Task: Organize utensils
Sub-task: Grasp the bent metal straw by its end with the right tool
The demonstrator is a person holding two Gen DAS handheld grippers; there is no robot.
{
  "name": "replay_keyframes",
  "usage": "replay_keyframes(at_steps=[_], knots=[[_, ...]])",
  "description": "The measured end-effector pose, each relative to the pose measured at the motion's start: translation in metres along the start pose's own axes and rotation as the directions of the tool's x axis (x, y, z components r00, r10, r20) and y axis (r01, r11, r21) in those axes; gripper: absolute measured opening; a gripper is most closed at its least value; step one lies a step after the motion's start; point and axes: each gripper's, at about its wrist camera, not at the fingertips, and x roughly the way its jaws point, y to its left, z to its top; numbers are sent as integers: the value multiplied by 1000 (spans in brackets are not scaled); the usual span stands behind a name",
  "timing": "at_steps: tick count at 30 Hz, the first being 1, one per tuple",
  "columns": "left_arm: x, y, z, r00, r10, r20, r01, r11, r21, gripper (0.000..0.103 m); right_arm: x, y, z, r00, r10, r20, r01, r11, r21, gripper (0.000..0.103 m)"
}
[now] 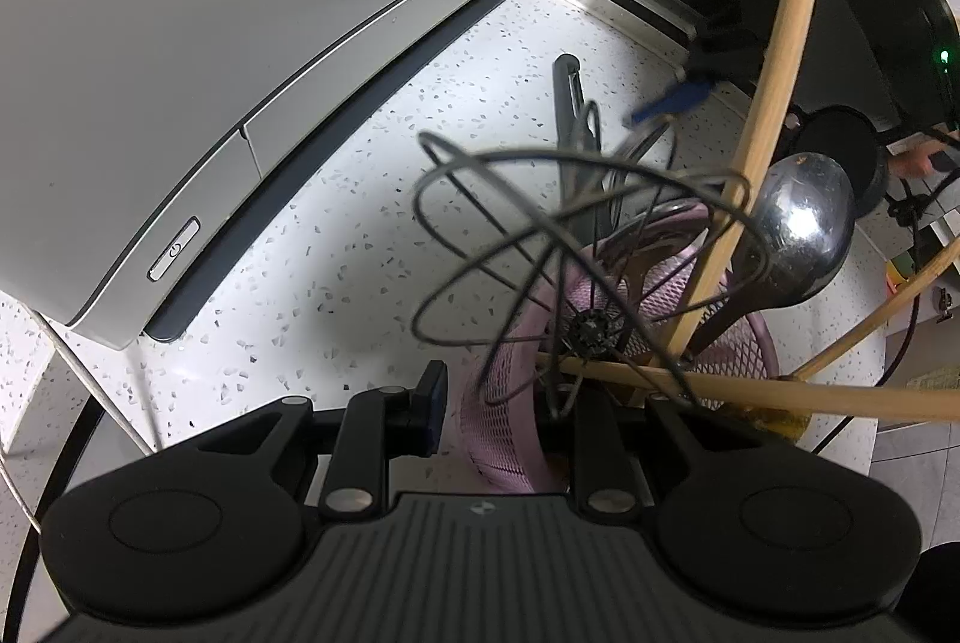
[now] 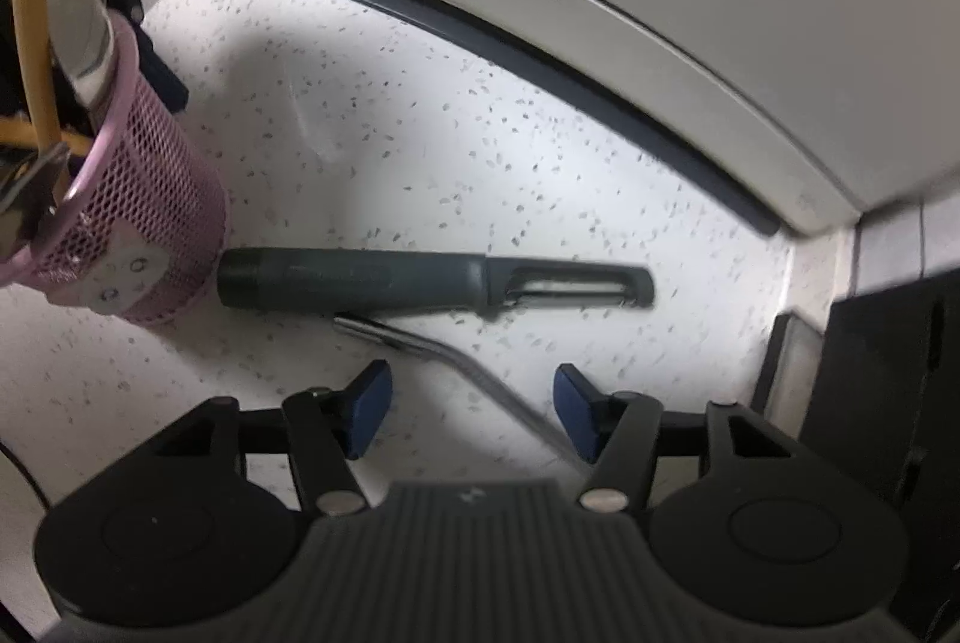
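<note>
We see one dark peeler (image 2: 384,280) lying flat on the speckled counter (image 2: 420,150) — long axis left-right, blade end right, handle end just beside the pink mesh holder (image 2: 162,199). Our right gripper (image 2: 471,415) hovers with fingers spread, still widening, around one thin metal utensil (image 2: 420,343) partly cut off below. Our left gripper (image 1: 498,397) pinches the holder's wall — one finger hidden inside.

Left gripper (image 1: 492,406) right finger: was hidden behind the pink basket (image 1: 516,439).
Whisk (image 1: 576,247) handle: was lost inside the basket.
Metal rod (image 2: 456,361): lower end was hidden behind a blue finger (image 2: 576,421).
</note>
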Motion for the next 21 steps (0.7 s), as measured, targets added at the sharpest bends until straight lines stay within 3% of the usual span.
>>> replay_keyframes(at_steps=[4, 9, 14, 21], knots=[[0, 0, 0, 1000, 4, -2, -4, 1000, -4, 26, -2, -2, -12, 995, 104, -4, -103, 989, 103, 37], [0, 1, 0, 1000, 3, -1, -3, 1000, -5, 26, -11, 16, -40, 998, 64, -18, -59, 973, 222, 25], [-2, 1, -2, 1000, 7, -1, -7, 1000, -12, 26, -25, 54, -87, 1000, 1, 24, -10, 919, 393, 25], [-3, 1, -3, 1000, 11, 0, -11, 1000, -23, 26, -43, 117, -139, 992, -87, 92, 28, 861, 508, 28]])
